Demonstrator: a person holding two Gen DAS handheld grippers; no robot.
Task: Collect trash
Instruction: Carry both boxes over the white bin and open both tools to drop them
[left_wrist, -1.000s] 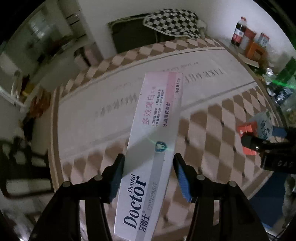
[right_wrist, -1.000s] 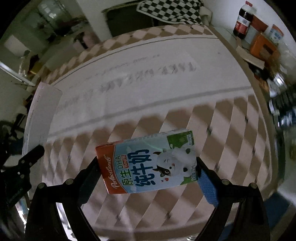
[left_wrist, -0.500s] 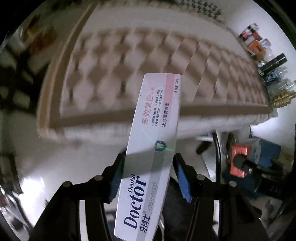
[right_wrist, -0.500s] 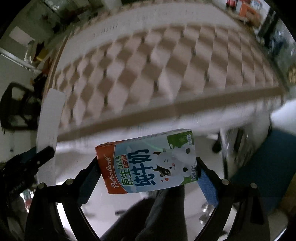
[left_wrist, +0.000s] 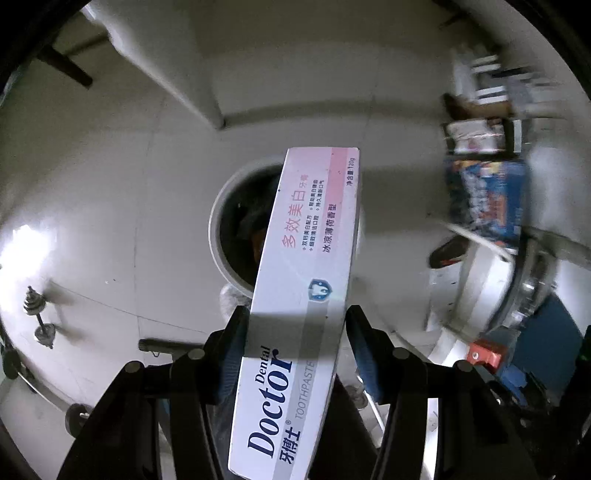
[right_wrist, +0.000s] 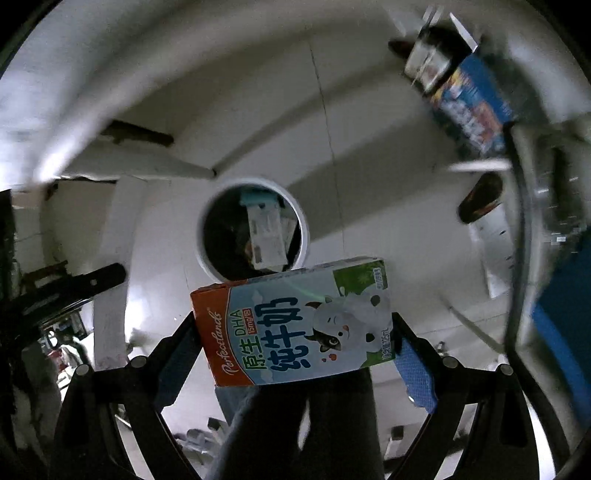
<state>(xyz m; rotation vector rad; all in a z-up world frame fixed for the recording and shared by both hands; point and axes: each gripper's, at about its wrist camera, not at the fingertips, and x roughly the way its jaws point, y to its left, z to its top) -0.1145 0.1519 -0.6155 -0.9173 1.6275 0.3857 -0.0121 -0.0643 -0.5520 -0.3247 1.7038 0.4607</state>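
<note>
My left gripper (left_wrist: 295, 332) is shut on a long white and pink toothpaste box (left_wrist: 306, 288), held lengthwise over a round white trash bin (left_wrist: 218, 240) on the floor below. My right gripper (right_wrist: 295, 332) is shut on a small milk carton (right_wrist: 295, 321) with a cartoon cow, held sideways just in front of the same trash bin (right_wrist: 201, 236). A pale box (right_wrist: 267, 232) and dark rubbish lie inside the bin. The left gripper (right_wrist: 74, 288) shows at the left edge of the right wrist view.
The floor is pale tile. A blue printed box (left_wrist: 487, 199) and stacked goods stand at the right, also in the right wrist view (right_wrist: 472, 107). A dark shoe (left_wrist: 448, 251) lies near a table leg. A small dumbbell (left_wrist: 38, 310) lies at the left.
Both grippers swung away from the checked table top and down toward the floor, each still holding its item. The trash bin has come into view below them.
</note>
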